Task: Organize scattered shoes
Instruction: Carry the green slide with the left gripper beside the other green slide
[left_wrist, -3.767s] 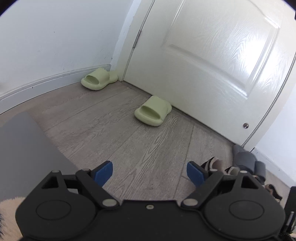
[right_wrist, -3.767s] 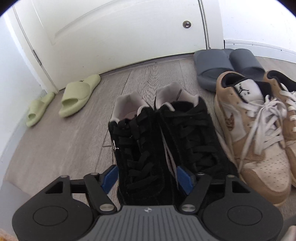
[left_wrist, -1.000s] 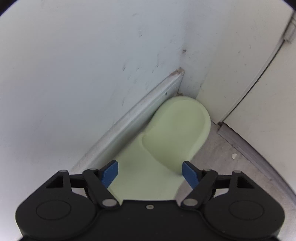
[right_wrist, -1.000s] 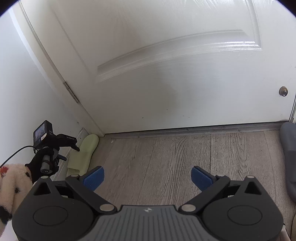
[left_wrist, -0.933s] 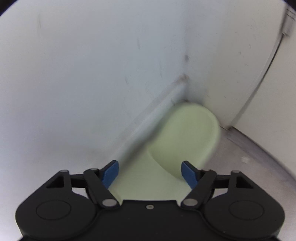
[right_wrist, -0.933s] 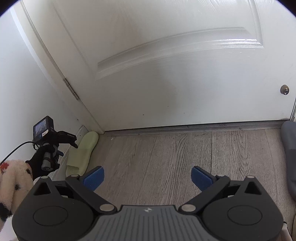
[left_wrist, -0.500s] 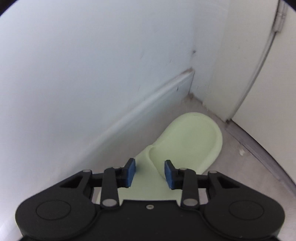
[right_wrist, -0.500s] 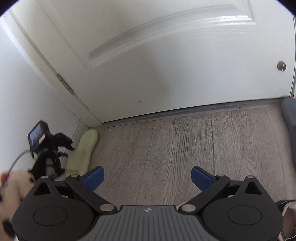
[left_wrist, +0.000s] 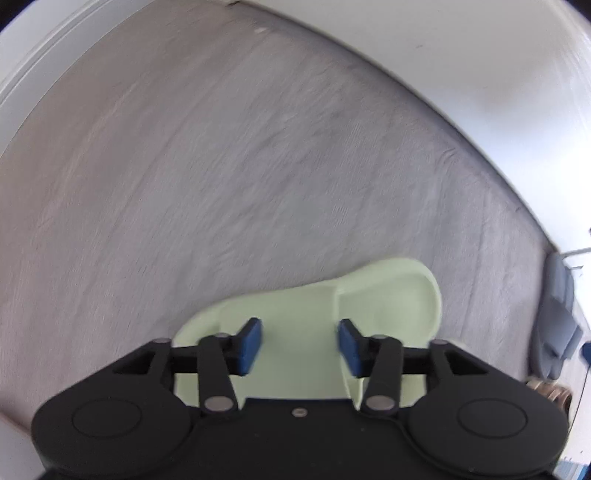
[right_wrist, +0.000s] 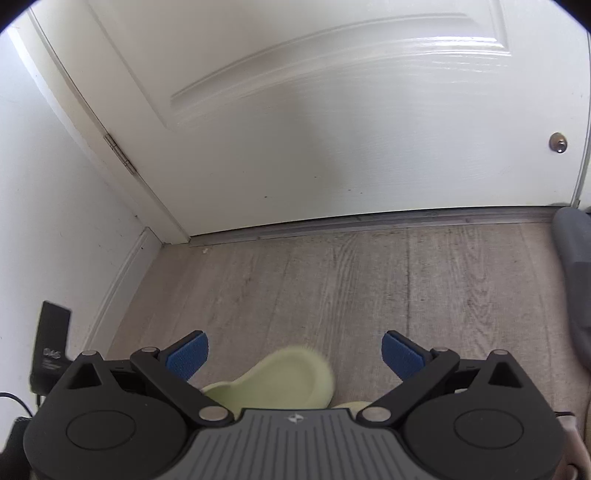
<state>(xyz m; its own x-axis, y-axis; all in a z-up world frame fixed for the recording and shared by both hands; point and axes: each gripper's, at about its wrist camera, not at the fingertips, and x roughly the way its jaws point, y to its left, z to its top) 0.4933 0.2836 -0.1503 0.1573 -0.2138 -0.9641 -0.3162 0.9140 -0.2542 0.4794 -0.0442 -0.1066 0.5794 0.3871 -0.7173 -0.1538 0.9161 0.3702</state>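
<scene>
A green slide (left_wrist: 310, 306) rides low in the left-wrist frame, the left tool (left_wrist: 298, 345) narrowed across its strap, pads apparently pressing the foam, though blur softens the contact. It hangs over bare floor (left_wrist: 221, 166), grey slides (left_wrist: 559, 317) at the right edge. From the right wrist, the same slide (right_wrist: 284, 376) shows at bottom centre, a sliver of pale green beside it, possibly its mate. The right tool (right_wrist: 293, 352) is spread wide and holds nothing. Door (right_wrist: 332, 110) fills the upper frame.

Judged from this, the grey pair sits by the door; the green slides remain to be paired.

Half a second ago the slide lay in the corner by the skirting with the left tool clamped tighter; it has since been carried out over open floor.
</scene>
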